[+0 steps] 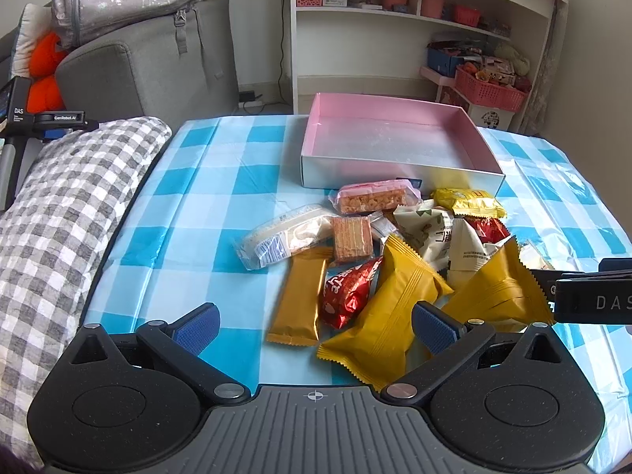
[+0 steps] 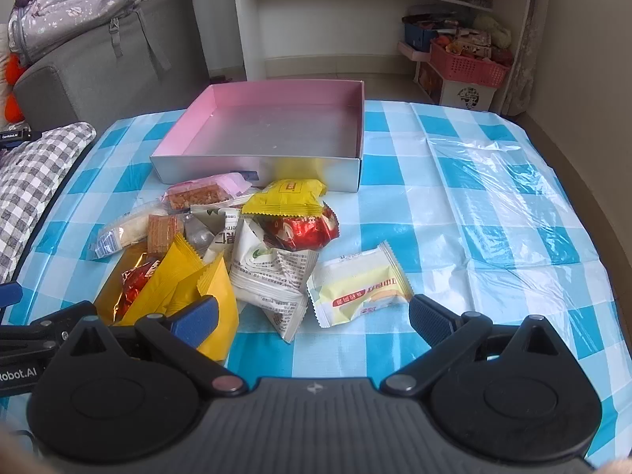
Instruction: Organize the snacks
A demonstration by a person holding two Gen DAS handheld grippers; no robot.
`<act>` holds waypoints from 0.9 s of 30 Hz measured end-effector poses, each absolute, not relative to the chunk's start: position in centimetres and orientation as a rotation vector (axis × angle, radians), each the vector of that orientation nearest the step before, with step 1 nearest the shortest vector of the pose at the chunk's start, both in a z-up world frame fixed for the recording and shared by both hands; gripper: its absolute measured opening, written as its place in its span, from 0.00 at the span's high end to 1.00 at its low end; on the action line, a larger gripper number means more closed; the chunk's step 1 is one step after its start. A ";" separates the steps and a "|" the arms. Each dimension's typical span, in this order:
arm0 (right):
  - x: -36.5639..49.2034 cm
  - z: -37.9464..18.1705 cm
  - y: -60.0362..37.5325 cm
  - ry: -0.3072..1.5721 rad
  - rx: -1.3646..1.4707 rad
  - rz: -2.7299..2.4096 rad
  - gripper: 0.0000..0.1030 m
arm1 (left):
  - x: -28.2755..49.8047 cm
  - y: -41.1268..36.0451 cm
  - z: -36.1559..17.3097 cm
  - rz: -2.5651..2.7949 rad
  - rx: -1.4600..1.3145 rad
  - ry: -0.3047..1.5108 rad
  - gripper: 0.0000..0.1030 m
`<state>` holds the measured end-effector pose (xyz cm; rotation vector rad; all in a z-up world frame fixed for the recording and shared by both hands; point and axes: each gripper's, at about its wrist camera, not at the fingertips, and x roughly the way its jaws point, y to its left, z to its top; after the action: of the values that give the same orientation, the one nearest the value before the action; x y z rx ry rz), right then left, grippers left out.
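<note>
A pile of wrapped snacks lies on the blue checked tablecloth in front of an empty pink box [image 1: 395, 138] [image 2: 276, 126]. The pile holds gold packets [image 1: 379, 328] [image 2: 185, 276], a red packet [image 1: 347, 292], a wafer [image 1: 351, 237], a pink-topped crispy bar [image 1: 375, 195] and white packets [image 2: 276, 276]. A pale yellow packet [image 2: 359, 284] lies apart on the right. My left gripper [image 1: 316, 326] is open, low over the near gold packets. My right gripper [image 2: 314, 318] is open, just before the white and pale yellow packets.
A grey checked cushion [image 1: 67, 217] lies along the table's left edge. A grey sofa [image 1: 158, 67] with a bag stands behind left. White shelves [image 1: 414, 12] and a red basket [image 1: 489, 91] stand behind the table. The right gripper's body [image 1: 592, 296] shows at right.
</note>
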<state>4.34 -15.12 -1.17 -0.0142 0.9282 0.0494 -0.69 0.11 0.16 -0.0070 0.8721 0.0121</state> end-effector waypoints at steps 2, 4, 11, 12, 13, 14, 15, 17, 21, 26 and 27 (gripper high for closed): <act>4.3 -1.1 -15.1 0.925 -0.018 0.050 0.00 | -0.6 0.1 0.1 0.011 -0.008 0.875 0.00; 4.4 -1.2 -14.9 0.927 -0.021 0.045 0.00 | -0.7 0.1 0.1 0.009 -0.008 0.873 0.00; 4.4 -1.2 -14.8 0.926 -0.024 0.046 0.00 | -0.6 0.2 0.0 0.012 -0.009 0.875 0.00; 4.4 -1.2 -14.7 0.926 -0.025 0.046 0.00 | -0.6 0.2 0.0 0.011 -0.009 0.876 0.00; 4.4 -1.2 -14.7 0.926 -0.025 0.046 0.00 | -0.6 0.2 0.1 0.010 -0.010 0.876 0.00; 4.4 -1.2 -14.7 0.926 -0.026 0.047 0.00 | -0.6 0.2 0.1 0.009 -0.010 0.877 0.00; 4.4 -1.2 -14.7 0.926 -0.027 0.047 0.00 | -0.6 0.2 0.0 0.009 -0.010 0.877 0.00; 4.5 -1.2 -14.6 0.925 -0.030 0.046 0.00 | -0.6 0.2 0.0 0.010 -0.011 0.878 0.00; 4.5 -1.3 -14.4 0.925 -0.034 0.040 0.00 | -0.6 0.3 0.0 0.011 -0.014 0.880 0.00; 4.4 -1.2 -14.3 0.919 -0.051 0.043 0.00 | -0.4 0.5 -0.2 0.014 -0.017 0.889 0.00; 4.4 -1.2 -14.3 0.917 -0.056 0.041 0.00 | -0.4 0.4 -0.2 0.013 -0.017 0.890 0.00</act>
<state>4.37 -14.30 -1.21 -0.0556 0.9172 0.0413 -0.40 0.44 -0.23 -0.0166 0.8898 0.0132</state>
